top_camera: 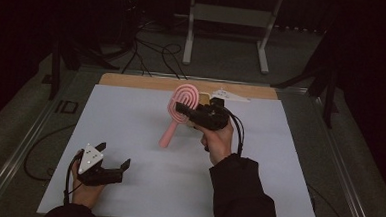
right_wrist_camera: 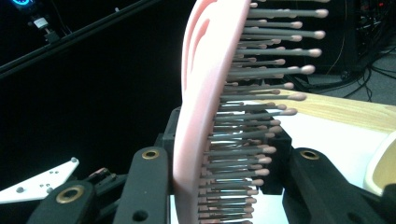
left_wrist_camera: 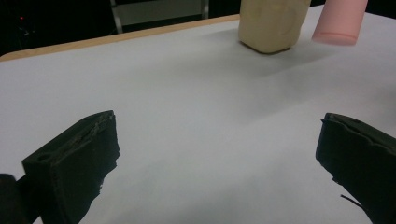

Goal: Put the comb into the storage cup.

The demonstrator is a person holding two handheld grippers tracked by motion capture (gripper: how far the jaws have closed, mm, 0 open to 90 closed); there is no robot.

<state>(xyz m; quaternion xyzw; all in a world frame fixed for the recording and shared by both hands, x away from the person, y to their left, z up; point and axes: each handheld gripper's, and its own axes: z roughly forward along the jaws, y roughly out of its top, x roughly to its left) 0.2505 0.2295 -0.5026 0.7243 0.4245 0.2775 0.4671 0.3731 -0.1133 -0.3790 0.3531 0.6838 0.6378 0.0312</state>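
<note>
Right tongs (top_camera: 181, 108) pinch pink hairbrush (top_camera: 181, 105); right gripper view reveals bristles (right_wrist_camera: 261, 93). Left tongs (top_camera: 113, 157) spread; cream container (left_wrist_camera: 272, 23) ahead.

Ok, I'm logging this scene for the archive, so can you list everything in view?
hairbrush: one, pink, held up over the far middle of the table, handle slanting down.
cream container: one, cream, standing on the sheet near the far edge.
white sheet: one, white, covering the table.
table: one, wooden edge showing at the far side.
metal frame: one, pale grey, on the floor beyond the table.
cables: several, black, on the floor.
right tool: one, black, shut on the hairbrush head.
left tool: one, black, open, near left.
</note>
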